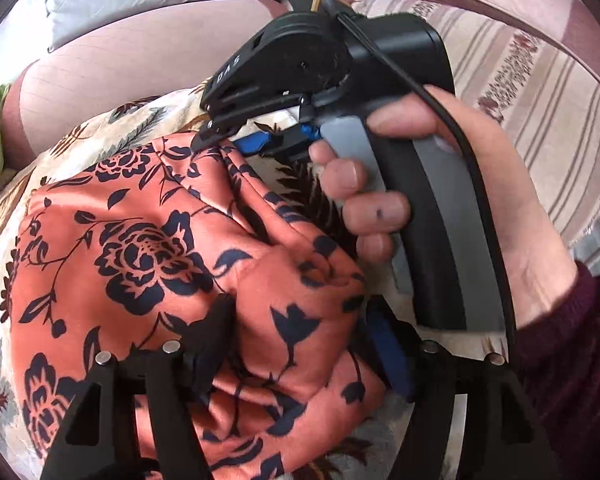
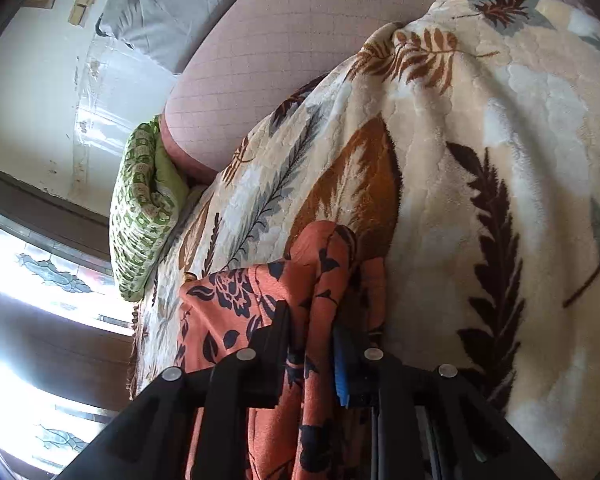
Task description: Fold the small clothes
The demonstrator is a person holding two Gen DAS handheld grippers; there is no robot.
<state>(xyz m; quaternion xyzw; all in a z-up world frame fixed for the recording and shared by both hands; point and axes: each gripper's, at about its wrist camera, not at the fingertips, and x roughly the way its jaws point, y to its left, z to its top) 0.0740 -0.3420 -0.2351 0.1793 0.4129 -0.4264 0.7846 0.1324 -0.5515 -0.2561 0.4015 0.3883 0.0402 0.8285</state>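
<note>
While the orange cloth (image 1: 148,240) lies bunched on the leafy blanket (image 2: 480,128), the left gripper (image 1: 300,344) stands wide around a fold, and the right gripper (image 2: 312,344) pinches an edge. A pull could undo the fold.

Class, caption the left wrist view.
Orange floral garment bunched on leaf-print blanket, between left gripper's open fingers.

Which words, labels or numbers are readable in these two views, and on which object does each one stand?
"DAS": white letters on the black head of the right gripper, seen in the left wrist view; the first letter is uncertain.
No other text is readable; the orange floral garment and the leaf-patterned blanket carry patterns only.
</note>
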